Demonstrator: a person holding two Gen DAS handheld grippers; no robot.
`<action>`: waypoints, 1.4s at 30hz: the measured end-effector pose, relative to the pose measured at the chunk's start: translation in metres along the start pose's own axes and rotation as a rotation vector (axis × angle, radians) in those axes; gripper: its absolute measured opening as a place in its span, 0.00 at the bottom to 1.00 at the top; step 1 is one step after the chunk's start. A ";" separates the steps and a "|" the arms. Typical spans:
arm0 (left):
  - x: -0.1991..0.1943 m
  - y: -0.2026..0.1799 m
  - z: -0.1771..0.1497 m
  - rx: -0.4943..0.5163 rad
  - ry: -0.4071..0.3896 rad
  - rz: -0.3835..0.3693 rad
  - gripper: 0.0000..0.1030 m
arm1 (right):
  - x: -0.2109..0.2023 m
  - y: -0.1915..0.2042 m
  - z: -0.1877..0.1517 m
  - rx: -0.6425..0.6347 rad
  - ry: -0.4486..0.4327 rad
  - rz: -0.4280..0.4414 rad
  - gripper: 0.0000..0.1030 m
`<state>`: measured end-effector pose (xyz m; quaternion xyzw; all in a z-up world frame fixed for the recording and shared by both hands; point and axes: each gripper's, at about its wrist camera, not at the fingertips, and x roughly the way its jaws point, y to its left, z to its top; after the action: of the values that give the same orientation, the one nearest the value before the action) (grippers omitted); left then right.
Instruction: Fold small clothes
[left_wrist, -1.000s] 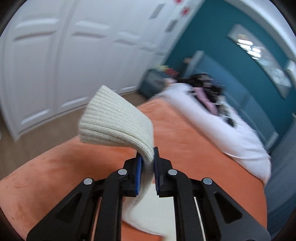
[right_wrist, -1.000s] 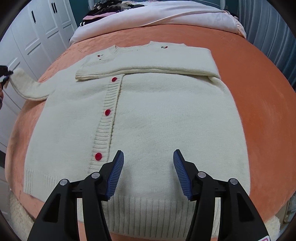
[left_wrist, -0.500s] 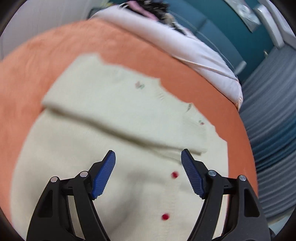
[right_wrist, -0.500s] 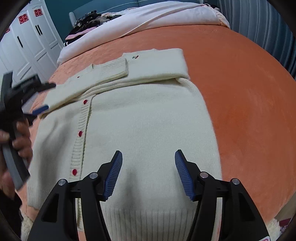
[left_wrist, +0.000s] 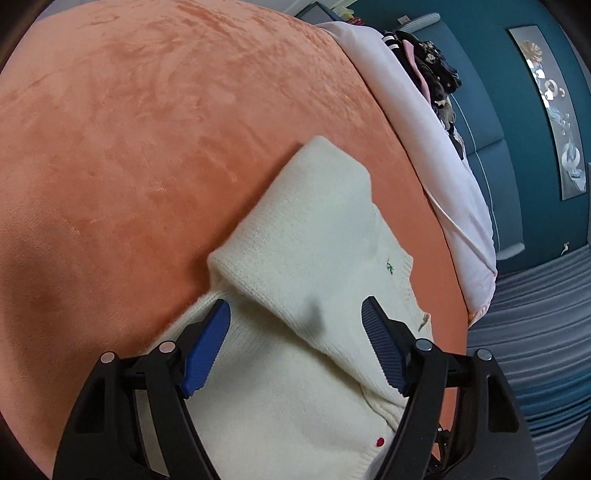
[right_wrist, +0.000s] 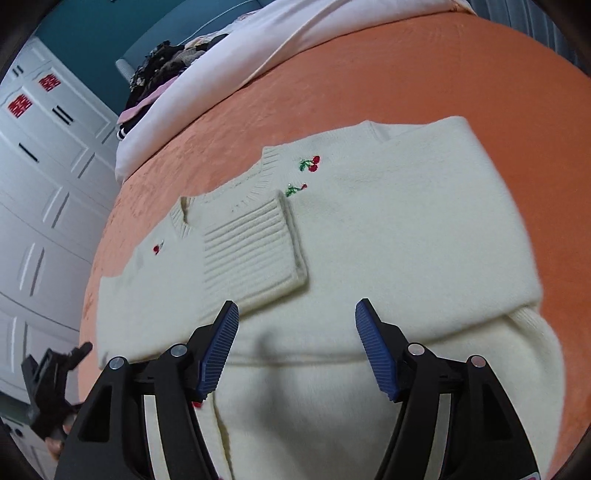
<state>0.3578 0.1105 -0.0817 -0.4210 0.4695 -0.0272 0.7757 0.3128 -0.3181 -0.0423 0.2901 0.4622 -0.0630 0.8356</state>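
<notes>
A cream knit cardigan (right_wrist: 388, 229) with red buttons and cherry embroidery lies flat on the orange bedspread (right_wrist: 424, 81). Both sleeves are folded across its chest; the ribbed cuff (right_wrist: 251, 247) of one rests near the neckline. My right gripper (right_wrist: 295, 339) is open and empty, hovering just above the cardigan's middle. My left gripper (left_wrist: 295, 339) is open and empty over the folded sleeve (left_wrist: 317, 229) at the cardigan's left shoulder. The left gripper also shows at the lower left of the right wrist view (right_wrist: 55, 384).
A white duvet (right_wrist: 258, 55) and a pile of dark clothes (right_wrist: 162, 62) lie at the head of the bed. White wardrobe doors (right_wrist: 44, 192) stand to the left. A teal wall (left_wrist: 517, 110) and grey curtain (left_wrist: 535, 332) are on the far side.
My left gripper let go of the sleeve cuff, laid it across the chest, and opened. My right gripper moved forward toward the neckline, staying open.
</notes>
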 end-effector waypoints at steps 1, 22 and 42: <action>0.000 0.001 0.001 -0.014 0.001 0.002 0.63 | 0.010 0.003 0.003 0.014 0.013 0.016 0.63; 0.017 0.006 -0.025 0.197 -0.094 0.004 0.13 | 0.001 -0.013 0.001 -0.016 -0.061 -0.003 0.14; 0.020 0.018 -0.045 0.308 -0.196 -0.073 0.13 | 0.126 0.213 0.002 -0.533 0.085 0.034 0.03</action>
<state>0.3283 0.0848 -0.1170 -0.3146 0.3662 -0.0859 0.8715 0.4654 -0.1231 -0.0527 0.0701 0.4921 0.0873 0.8633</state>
